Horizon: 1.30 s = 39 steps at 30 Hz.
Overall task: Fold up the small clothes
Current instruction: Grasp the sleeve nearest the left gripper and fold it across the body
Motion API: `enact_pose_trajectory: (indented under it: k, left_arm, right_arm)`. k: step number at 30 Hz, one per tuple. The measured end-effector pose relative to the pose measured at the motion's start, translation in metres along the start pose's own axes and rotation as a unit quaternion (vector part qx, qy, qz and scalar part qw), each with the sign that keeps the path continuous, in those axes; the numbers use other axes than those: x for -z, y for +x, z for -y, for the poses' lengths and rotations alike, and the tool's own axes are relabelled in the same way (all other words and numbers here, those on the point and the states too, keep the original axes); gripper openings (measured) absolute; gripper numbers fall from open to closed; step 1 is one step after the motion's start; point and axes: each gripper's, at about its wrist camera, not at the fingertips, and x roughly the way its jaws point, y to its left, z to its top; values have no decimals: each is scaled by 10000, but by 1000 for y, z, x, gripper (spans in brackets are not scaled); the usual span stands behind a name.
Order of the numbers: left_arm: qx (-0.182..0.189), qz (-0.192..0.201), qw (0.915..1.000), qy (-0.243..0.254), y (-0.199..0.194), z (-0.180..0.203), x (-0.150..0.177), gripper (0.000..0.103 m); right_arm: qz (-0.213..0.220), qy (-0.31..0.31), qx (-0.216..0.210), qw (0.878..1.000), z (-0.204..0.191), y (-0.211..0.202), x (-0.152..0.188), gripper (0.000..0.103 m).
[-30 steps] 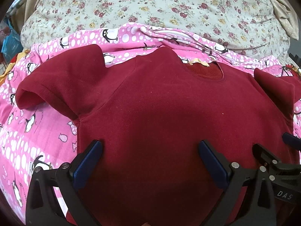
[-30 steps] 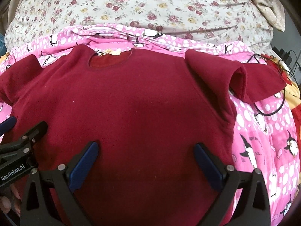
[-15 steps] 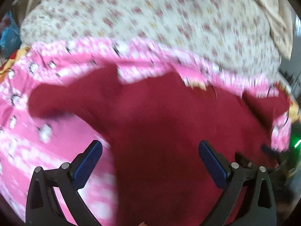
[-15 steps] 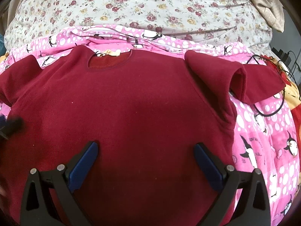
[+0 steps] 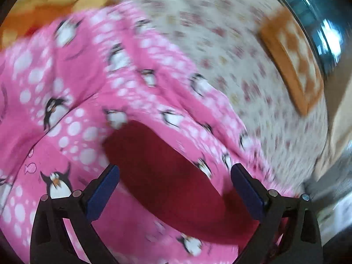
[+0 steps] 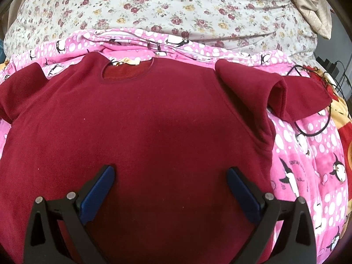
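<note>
Maroon shirt [image 6: 136, 136] lies flat, sleeves rumpled; both tongs [image 6: 170, 178] [image 5: 173, 176] apart, left view blurred.

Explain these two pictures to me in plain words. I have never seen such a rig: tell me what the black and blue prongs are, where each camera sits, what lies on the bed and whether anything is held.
The prongs are hand-held claws, one in each of a person's hands, with a fisheye camera on each looking along its fingers. The right wrist view shows the right claw open, above a dark red T-shirt lying flat on a pink penguin blanket. Behind lies a floral quilt. A black cable lies at the right. The left wrist view is blurred: the left claw is open, pointing at one sleeve of the shirt. Neither claw holds anything.
</note>
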Motion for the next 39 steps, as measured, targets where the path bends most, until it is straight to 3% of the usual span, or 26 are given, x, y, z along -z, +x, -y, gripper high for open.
enact_pose_trajectory:
  k: [2,5,12,13,14,16,17,19,22,24,28,30,33,37,39]
  left_arm:
    - [134,-123,9996,-230,13,-18,-3,88]
    - [33,-404,9986,-345,38,-32,-1,86]
    - [-128,-221,9995,-161,56,-22,-6,86]
    - [-157,-155,9996,-177,56,-21,-8,74]
    - [-163,-102,9996,-190,55,-22,-9,50]
    - [-443,-52,9988,-189,56,-24,-8,21]
    - [-703,-66,9974,-106,59,-23,-6,10]
    - [-1024,-1,9946,148,59,-16,-3,0]
    - [-1492,406,9863,575,38,8,-2,0]
    - [-1711,1041,9760,860,5,27,-8,0]
    - [-1905,2137,9560,645,-72,41,-26,0]
    - [-1766,2177,9578,629,-86,48,-30,0]
    - [-1510,1950,9627,1112,-77,82,-17,0]
    - [-588,1224,9778,1596,-28,143,29,0]
    - [-130,732,9796,1869,13,182,67,0]
  right_arm:
    - [7,-3,-1,10000,0,0,0,103]
    - [14,-21,13,10000,-1,1,0,103]
    - [48,-82,70,9999,-4,1,-1,103]
    - [50,-77,66,9999,-4,2,-1,103]
    - [54,-76,67,9999,-4,1,-1,103]
    - [58,-79,73,9999,-4,2,-1,103]
    - [57,-76,71,9999,-4,1,-1,103]
    - [60,-76,68,9999,-4,1,-1,103]
    - [57,-72,62,9999,-4,1,-1,103]
    - [64,-78,67,9999,-4,1,-1,103]
    - [68,-65,63,9999,-3,1,-1,103]
    - [64,-63,65,9999,-3,1,0,103]
    - [54,-58,84,9999,-4,1,0,103]
    - [-70,66,-44,9999,1,-1,-2,103]
    - [-95,161,-156,9997,4,-3,-2,103]
